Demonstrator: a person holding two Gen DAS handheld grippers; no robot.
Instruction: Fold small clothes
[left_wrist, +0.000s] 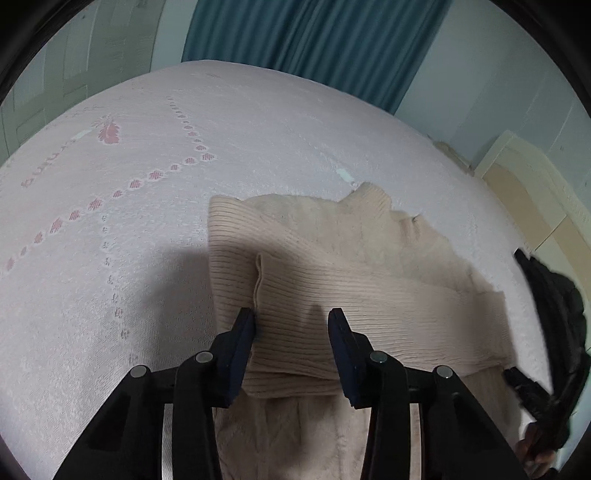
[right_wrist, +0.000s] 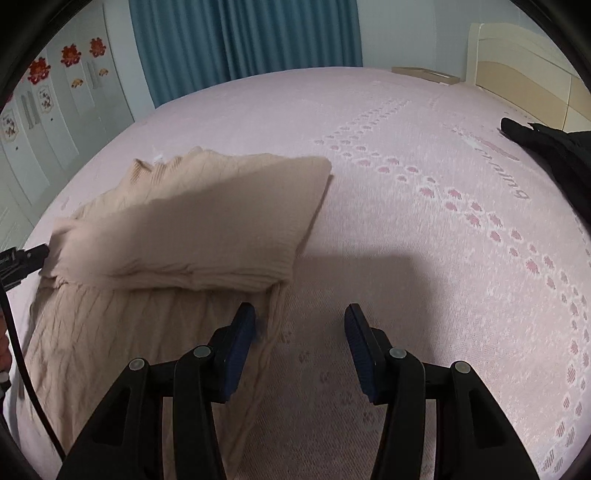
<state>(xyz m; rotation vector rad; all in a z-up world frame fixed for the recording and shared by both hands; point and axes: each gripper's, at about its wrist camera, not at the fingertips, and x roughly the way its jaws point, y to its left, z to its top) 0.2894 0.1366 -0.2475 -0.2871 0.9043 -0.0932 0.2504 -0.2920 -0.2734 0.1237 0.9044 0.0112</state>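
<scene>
On the pink bed (left_wrist: 258, 122), a beige knit sweater (left_wrist: 332, 266) is lying partly folded; a ribbed band of it is doubled across the body, with the lower part of the sweater running toward the cameras and the ribbed collar (left_wrist: 373, 195) pointing away; left tool (left_wrist: 291, 325) is hovering over the near left end of that folded band, jaws part-open with knit lying between the fingers, pads not visibly pressing, so nothing is being held yet; right tool (right_wrist: 299, 321) is sitting at the sweater's right edge, jaws half-wide, left finger (right_wrist: 242, 332) touching or just beside the hem, right finger over bare bed, empty; in the right wrist view the left tool (right_wrist: 26, 258) is showing at the far left end of the band; a black garment (right_wrist: 554, 147) is lying well apart at the bed's far side, not in play.

Step looks like pinching the two edges for the next fold; to do it well: both tools should be biting every layer of the band, not just the top ply; right tool probably needs shifting inward so both pads are straddling cloth; lifting should be even on both sides, keeping the fold line straight; thick knit may be slipping, so closing fully before pulling; avoiding snagging the bed cover under the pads.
</scene>
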